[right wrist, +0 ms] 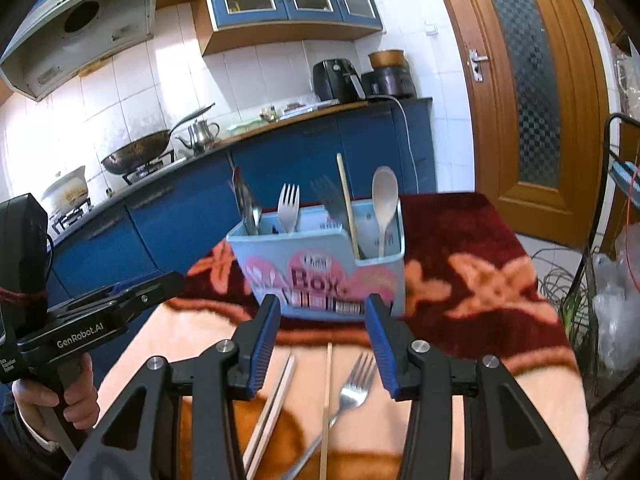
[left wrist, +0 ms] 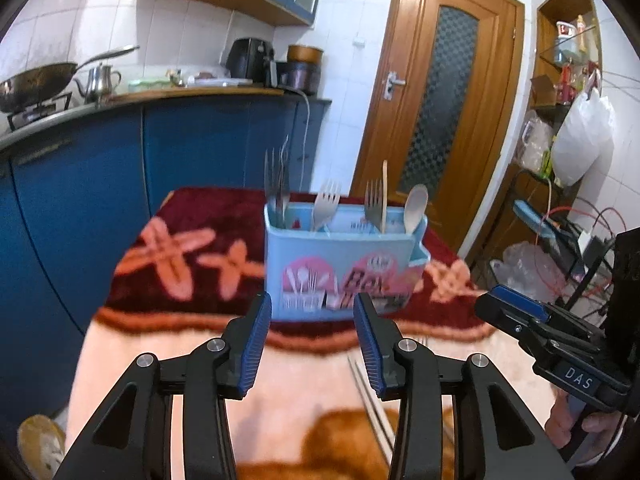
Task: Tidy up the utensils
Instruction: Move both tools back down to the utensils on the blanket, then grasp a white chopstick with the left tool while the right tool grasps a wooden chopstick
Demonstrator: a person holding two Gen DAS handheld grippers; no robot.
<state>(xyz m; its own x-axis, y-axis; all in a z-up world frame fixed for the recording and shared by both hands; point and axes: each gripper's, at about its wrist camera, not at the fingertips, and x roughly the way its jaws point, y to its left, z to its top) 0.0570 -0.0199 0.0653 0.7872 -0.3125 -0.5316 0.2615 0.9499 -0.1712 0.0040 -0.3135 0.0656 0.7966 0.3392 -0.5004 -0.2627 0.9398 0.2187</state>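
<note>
I hold my right gripper and left gripper spread wide and empty, just short of the blue utensil box, so either can drop onto what is left. Nearest me, before the box, lie one steel fork, a chopstick pair and one single chopstick on the blanket. Standing sorted in the box's compartments I count one white plastic fork, one pale spoon, one upright chopstick, plus two blurred clusters of metal cutlery.
</note>
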